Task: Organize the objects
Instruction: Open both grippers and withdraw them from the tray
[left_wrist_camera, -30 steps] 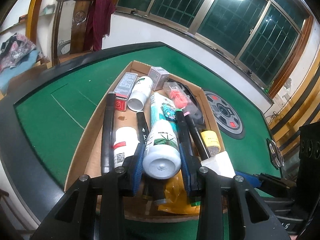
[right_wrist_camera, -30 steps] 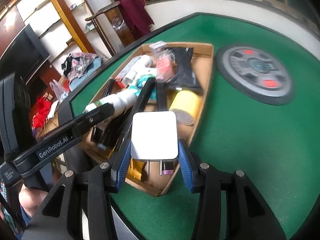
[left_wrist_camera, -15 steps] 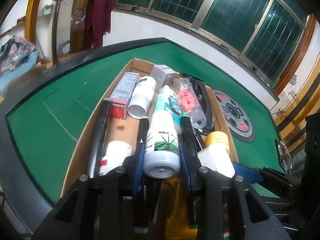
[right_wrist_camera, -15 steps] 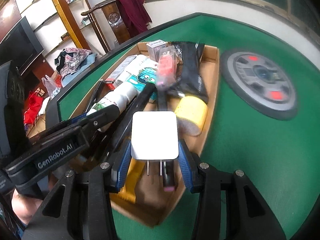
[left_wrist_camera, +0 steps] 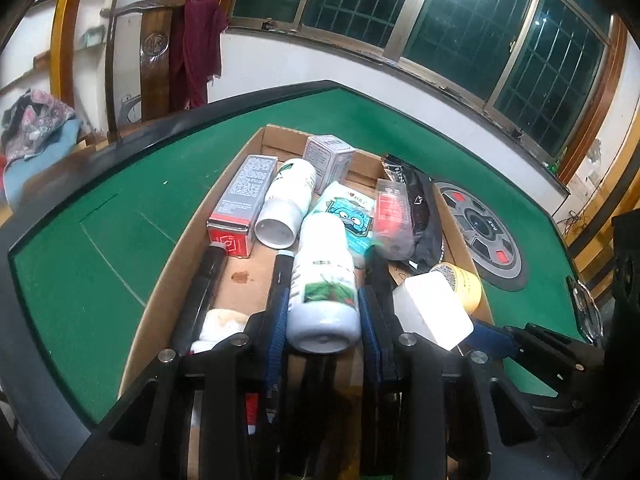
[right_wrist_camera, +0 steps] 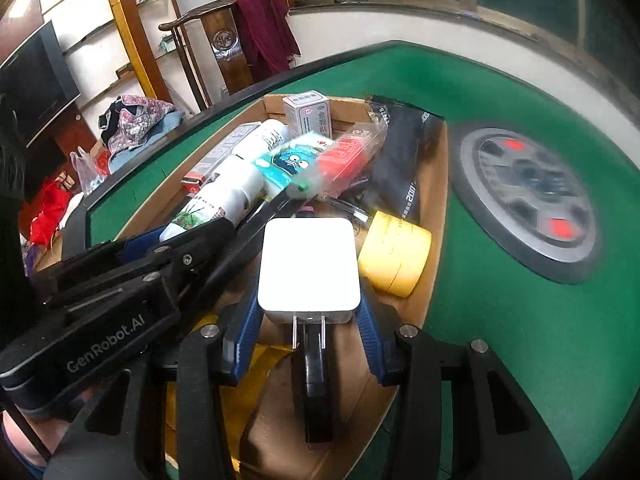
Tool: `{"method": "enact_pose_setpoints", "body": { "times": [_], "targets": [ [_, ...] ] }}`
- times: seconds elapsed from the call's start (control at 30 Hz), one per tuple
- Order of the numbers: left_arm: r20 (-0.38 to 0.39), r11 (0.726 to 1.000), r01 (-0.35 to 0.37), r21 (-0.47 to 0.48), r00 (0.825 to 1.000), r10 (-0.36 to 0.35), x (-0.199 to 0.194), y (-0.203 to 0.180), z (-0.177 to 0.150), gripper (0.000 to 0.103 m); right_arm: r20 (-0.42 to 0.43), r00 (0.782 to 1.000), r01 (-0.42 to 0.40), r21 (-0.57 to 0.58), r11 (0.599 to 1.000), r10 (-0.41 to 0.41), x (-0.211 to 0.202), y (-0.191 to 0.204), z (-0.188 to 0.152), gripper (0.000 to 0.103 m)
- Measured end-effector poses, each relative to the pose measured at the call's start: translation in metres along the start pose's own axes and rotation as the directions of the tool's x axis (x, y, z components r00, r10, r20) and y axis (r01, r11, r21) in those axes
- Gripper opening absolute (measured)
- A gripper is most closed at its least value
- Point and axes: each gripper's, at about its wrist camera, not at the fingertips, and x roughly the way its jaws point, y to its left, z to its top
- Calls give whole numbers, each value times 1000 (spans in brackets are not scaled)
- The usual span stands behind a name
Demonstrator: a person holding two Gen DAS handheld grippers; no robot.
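"GenRobot.AI" is printed in grey on the black body of the left claw (right_wrist_camera: 188, 236), seen from the right wrist view. The left claw (left_wrist_camera: 322, 316) is clamped on a white plastic bottle with a green plant label (left_wrist_camera: 323, 292), held base-first over a shallow brown cardboard tray (left_wrist_camera: 176, 256) on the green felt desk (left_wrist_camera: 92, 248). The bottle's small print cannot be read.

The right claw (right_wrist_camera: 308, 316) is clamped on a white square plug adapter (right_wrist_camera: 308, 268), its 2 metal prongs pointing back toward the camera, held above the near end of the tray.

Inside the tray are laid a grey carton with a red end (left_wrist_camera: 240, 204), a white cylindrical bottle on its side (left_wrist_camera: 286, 204), a small grey-white box with red Chinese characters (right_wrist_camera: 310, 114), a teal packet with a cartoon face (right_wrist_camera: 290, 162), a clear packet with red contents (right_wrist_camera: 348, 156), a black foil pouch marked "200" (right_wrist_camera: 408, 160), a yellow roll of tape (right_wrist_camera: 394, 254) and a black marker pen (left_wrist_camera: 202, 288). The tape roll lies just beside the adapter, against the tray's right wall.

A round grey dial with red markings (right_wrist_camera: 528, 208) is set into the desk beside the tray.
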Motion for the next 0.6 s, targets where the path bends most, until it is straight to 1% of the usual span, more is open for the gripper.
{"method": "enact_pose_setpoints", "body": {
  "times": [0.1,0.2,0.3,0.33,0.37,0.43,0.47,0.6],
  "targets": [
    [1,1000,-7,-6,1000,7,-2,0,-2,30,5,1000,-7,-7,1000,7,-1,-2,-2,43],
    [2,1000,-15,-1,1000,15,-4,-2,-3,30,18,1000,11,-33,999,-11,-3,0,-5,43],
    [2,1000,-17,4,1000,17,-4,-4,-4,32,23,999,32,-61,998,-31,-4,5,-7,44],
    [2,1000,-14,3,1000,14,-4,-4,-5,35,28,999,37,-67,997,-35,-4,5,-8,44],
    [2,1000,-8,2,1000,8,-4,-5,-5,37,29,999,39,-69,997,-37,-5,6,-8,45],
    [6,1000,-14,-3,1000,14,-5,-6,-6,38,31,998,52,-66,996,-50,-6,5,-8,50],
    [6,1000,-17,-4,1000,17,-5,-7,-6,38,36,998,45,-69,997,-43,-7,5,-8,51],
    [5,1000,-23,-18,1000,23,-6,-8,-8,40,43,999,32,-75,997,-29,-14,2,-9,52]
  ]
}}
